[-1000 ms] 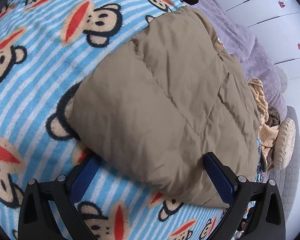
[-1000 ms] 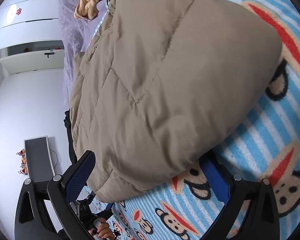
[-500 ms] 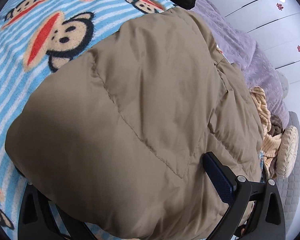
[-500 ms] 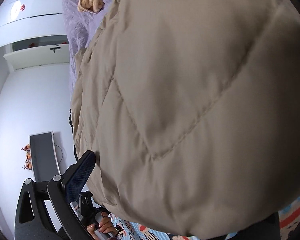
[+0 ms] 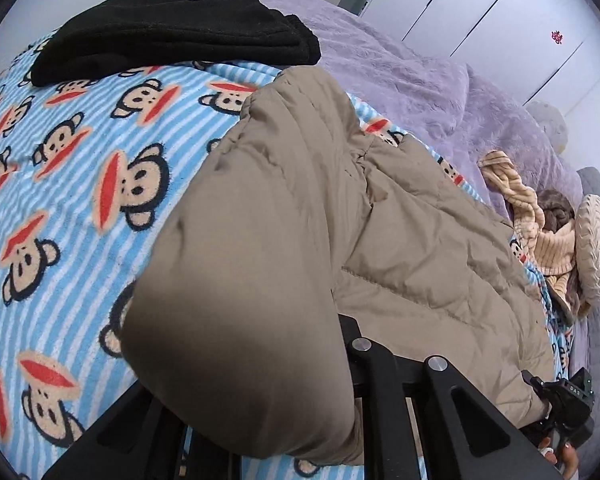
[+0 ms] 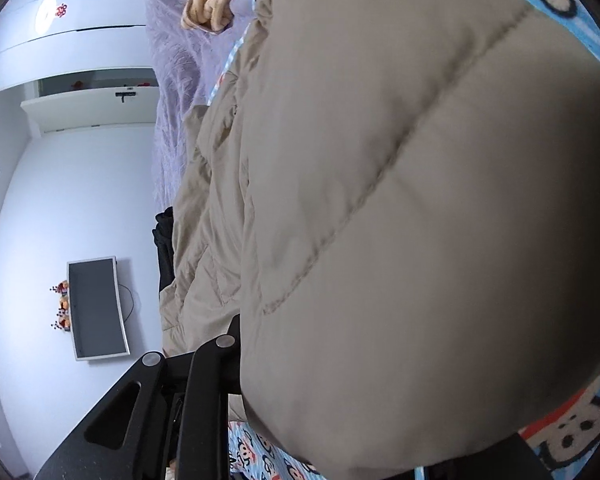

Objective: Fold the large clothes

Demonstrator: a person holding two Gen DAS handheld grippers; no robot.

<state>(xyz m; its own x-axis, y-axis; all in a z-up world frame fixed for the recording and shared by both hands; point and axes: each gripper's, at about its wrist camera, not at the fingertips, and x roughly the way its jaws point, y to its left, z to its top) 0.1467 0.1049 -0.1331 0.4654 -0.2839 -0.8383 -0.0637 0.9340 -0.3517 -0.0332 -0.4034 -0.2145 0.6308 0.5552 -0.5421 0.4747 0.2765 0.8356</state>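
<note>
A tan quilted puffer jacket lies on a blue striped blanket printed with monkey faces, and a thick fold of it bulges up over both cameras. In the left wrist view the left gripper sits at 6 o'clock with the fold draped across it; its fingers are buried in the fabric, so how far it is closed cannot be told. A folded black garment lies at 11 o'clock on the blanket, a purple bedspread runs toward 1 o'clock, and a crumpled beige striped garment rests at 3 o'clock. In the right wrist view the jacket fills most of the frame; the right gripper at 6 o'clock is likewise covered, its grip unreadable.
</note>
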